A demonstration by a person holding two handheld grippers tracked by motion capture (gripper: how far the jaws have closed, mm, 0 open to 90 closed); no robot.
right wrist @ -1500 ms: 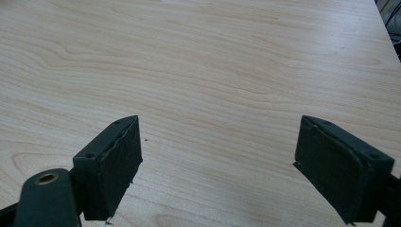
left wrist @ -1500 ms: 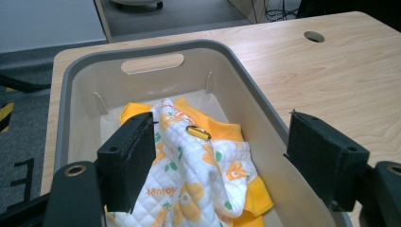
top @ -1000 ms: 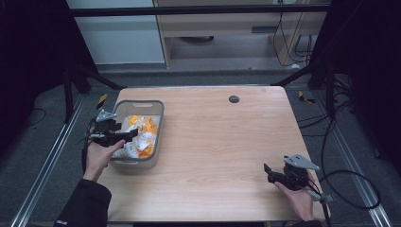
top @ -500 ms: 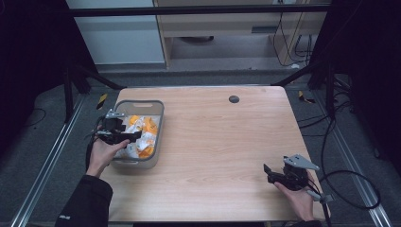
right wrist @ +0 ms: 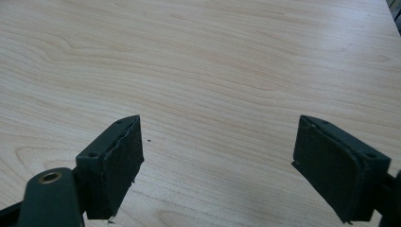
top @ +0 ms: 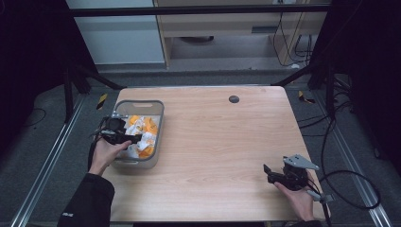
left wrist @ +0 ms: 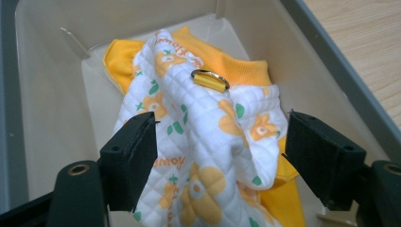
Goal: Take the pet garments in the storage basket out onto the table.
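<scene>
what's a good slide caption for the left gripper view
Open left gripper poised over a quilted orange-flower garment with a gold snap, lying in a grey bin.

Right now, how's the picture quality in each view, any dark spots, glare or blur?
High view: the table is evenly lit, the surroundings fall into darkness, and fine detail is soft. Left gripper view: bright and sharp on the flowered cloth in the bin, with no glare. Right gripper view: wood grain crisp, jaws dark.

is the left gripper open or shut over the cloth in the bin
Open: the left gripper has its jaws spread either side of the bunched floral cloth, not pinching it.
</scene>
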